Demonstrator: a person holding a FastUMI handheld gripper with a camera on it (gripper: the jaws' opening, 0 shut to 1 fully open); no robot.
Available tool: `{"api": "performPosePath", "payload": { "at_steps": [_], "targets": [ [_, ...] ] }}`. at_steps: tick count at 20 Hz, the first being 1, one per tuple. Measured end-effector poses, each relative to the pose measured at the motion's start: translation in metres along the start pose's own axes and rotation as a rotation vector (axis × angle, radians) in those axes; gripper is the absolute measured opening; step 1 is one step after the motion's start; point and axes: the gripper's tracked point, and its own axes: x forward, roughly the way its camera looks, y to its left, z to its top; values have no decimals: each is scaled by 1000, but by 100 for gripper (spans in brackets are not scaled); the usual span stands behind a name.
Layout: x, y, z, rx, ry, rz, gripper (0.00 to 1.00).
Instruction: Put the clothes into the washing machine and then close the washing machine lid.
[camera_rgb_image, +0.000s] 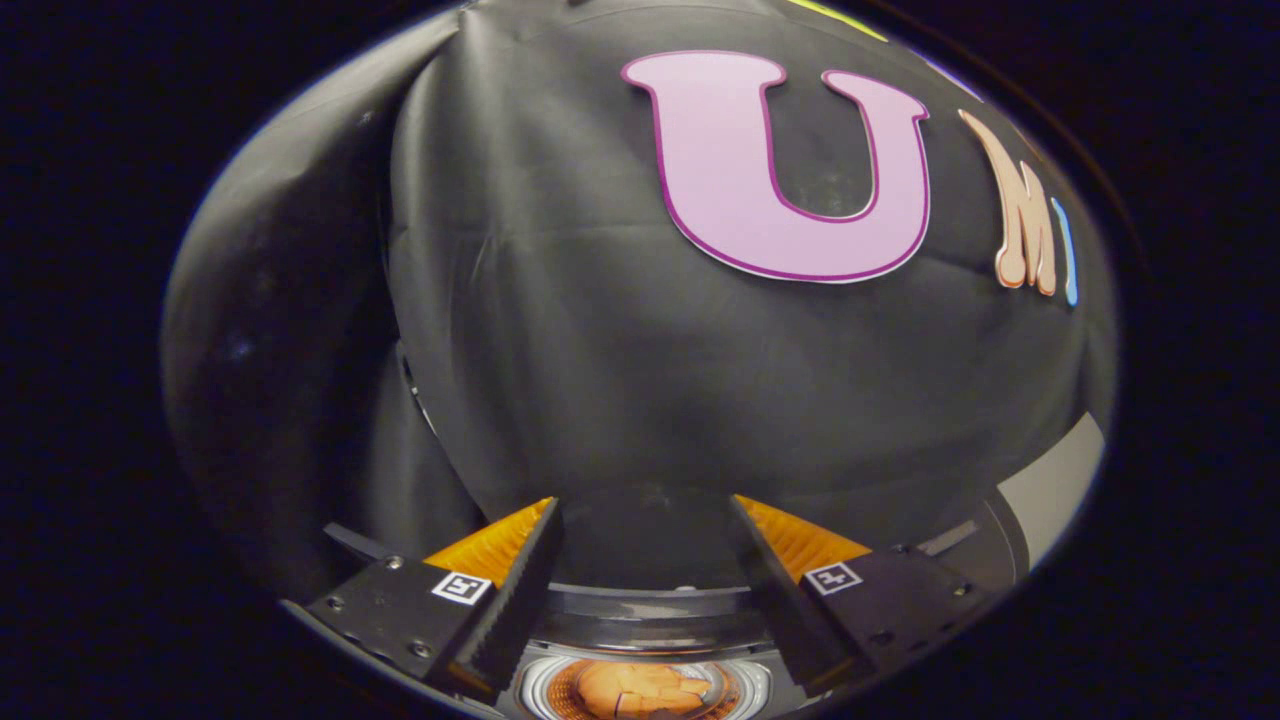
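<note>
Claw (645, 515) open, empty, above washing machine (650, 640) rim.

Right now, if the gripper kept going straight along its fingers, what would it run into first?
Most likely the black cloth wall of the booth. The gripper has its fingers open with nothing between them, and the cloth lies beyond them. How far off is hard to judge.

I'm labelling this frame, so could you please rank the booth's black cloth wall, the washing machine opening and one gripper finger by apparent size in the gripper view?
1. Black cloth wall, by far the largest.
2. A finger of the open gripper, enlarged by nearness to the camera.
3. Washing machine opening, only partly visible between the fingers, so unsure against the finger.
</note>
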Motion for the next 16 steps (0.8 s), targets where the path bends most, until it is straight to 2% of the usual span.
{"api": "performPosePath", "payload": {
  "at_steps": [16],
  "targets": [
    [4, -6, 1, -3, -19, 14, 98]
  ]
}}
